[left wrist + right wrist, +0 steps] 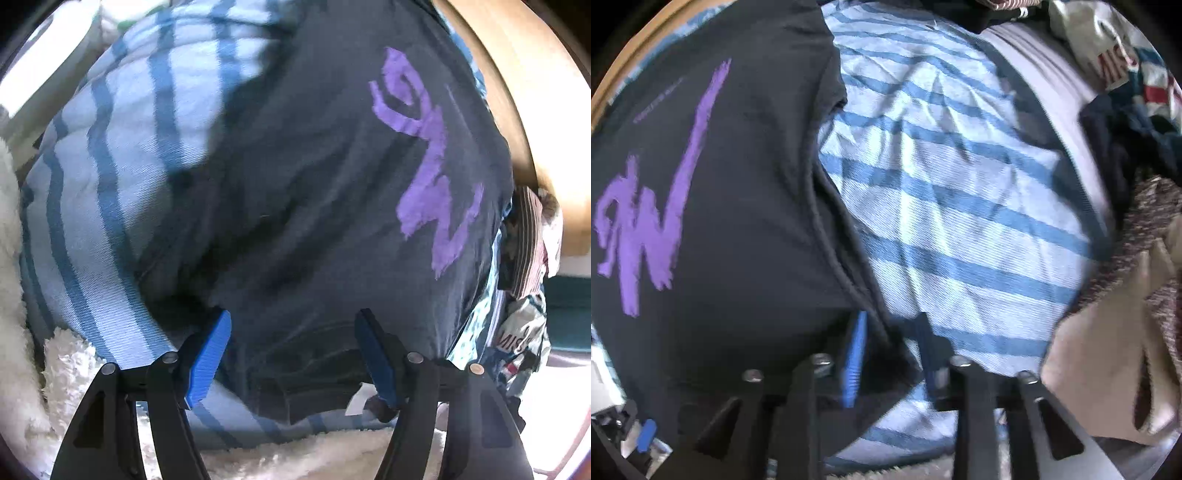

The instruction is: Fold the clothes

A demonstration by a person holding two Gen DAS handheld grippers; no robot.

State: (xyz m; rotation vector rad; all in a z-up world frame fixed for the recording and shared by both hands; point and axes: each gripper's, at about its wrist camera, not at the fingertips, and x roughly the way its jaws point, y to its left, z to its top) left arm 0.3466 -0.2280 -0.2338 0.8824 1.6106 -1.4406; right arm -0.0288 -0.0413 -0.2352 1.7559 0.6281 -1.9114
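Across most of the left wrist view lies a dark T-shirt (314,184) with a purple graphic (428,162) toward two o'clock. It rests on a light blue striped cloth (96,192) that fills the nine o'clock side. The left gripper (293,339) sits at six o'clock with its blue-padded fingers (208,360) spread wide apart; the shirt's lower hem lies between and under them, but the pads do not pinch it. White fluffy fabric (70,369) shows at seven o'clock beneath the striped cloth. A wooden edge (517,103) curves along the one to three o'clock rim, and a heap of mixed clothes (524,295) sits at four o'clock just beyond the shirt's edge.

Through the right wrist view the same dark T-shirt (746,221) covers the nine o'clock half, its purple graphic (642,221) near the left rim. The striped cloth (960,203) spreads from the centre toward two o'clock. The right gripper (890,354) is at six o'clock, its jaws drawn near each other with a bunched fold of the shirt's edge caught between the blue pads (855,354). A beige garment (1108,362) lies at four o'clock, a speckled maroon knit (1152,229) at three o'clock touching it, and a printed garment with red lettering (1119,62) at one o'clock. This view is somewhat blurred.
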